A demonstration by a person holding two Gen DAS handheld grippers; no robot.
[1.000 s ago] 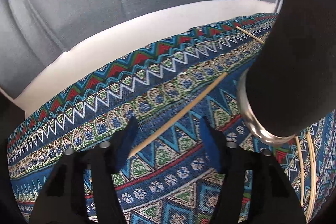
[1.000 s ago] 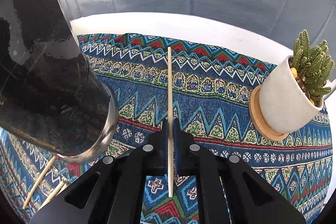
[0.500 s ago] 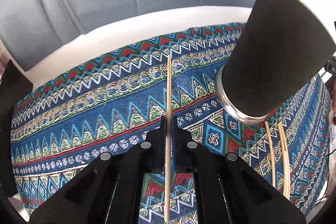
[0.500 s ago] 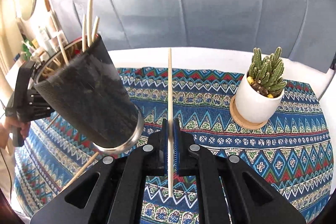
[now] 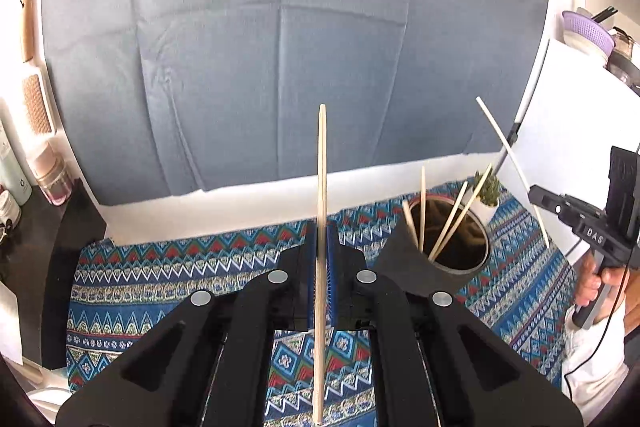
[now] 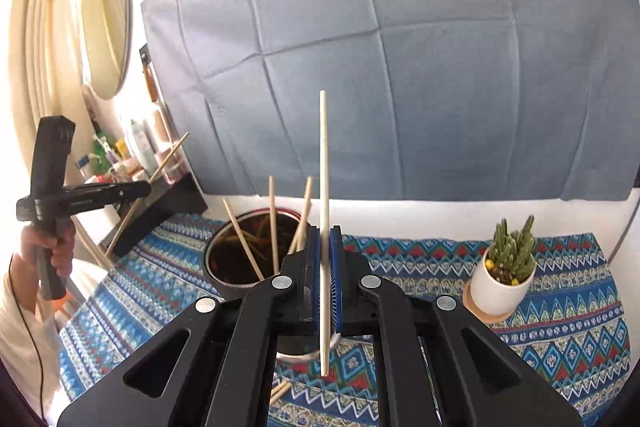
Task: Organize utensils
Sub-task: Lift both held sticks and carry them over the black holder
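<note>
Showing cactus pot (image 6: 500,283) clearly — right view.

left claw (image 5: 320,255): clamped, raised | right claw (image 6: 325,259): clamped, raised

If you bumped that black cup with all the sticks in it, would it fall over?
Maybe, if bumped hard. The black cup is tall, and its sticks lean out past the rim, so weight sits high. It also stands on a soft patterned cloth, which may let it wobble rather than slide. A gentle nudge would probably only rattle the sticks.
</note>
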